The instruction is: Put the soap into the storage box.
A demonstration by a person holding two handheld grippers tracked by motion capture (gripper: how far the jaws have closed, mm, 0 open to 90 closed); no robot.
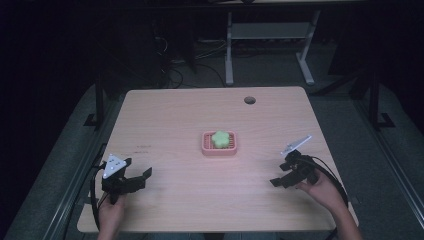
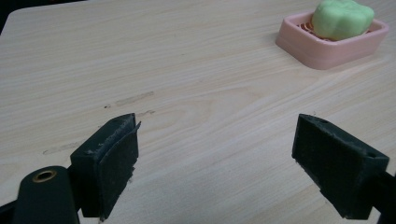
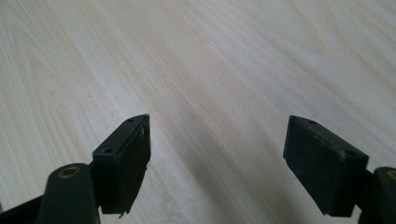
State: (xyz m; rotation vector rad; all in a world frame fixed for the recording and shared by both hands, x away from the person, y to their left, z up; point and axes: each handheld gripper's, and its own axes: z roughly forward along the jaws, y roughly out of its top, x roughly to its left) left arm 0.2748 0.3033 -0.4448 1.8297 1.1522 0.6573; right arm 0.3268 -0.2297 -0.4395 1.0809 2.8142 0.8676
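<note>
A pink ribbed dish (image 1: 205, 148) sits at the middle of the wooden table (image 1: 170, 115), and a pale green flower-shaped block (image 1: 220, 138) lies in it. My left gripper (image 1: 137, 168) rests near the front left of the table, open, with nothing between its jaws. In the left gripper view the dish (image 2: 327, 55) and green block (image 2: 343, 18) appear far off at the upper right, beyond the open left gripper (image 2: 217, 144). My right gripper (image 1: 280, 174) is held at the front right, open and empty. The right gripper (image 3: 217, 144) looks at bare wood.
A round cable hole (image 1: 249, 100) is in the table's far edge area, right of centre. Behind the table stand a white desk frame (image 1: 229, 50) and cables on a dark floor. Faint scuff marks (image 2: 133, 99) streak the wood ahead of the left gripper.
</note>
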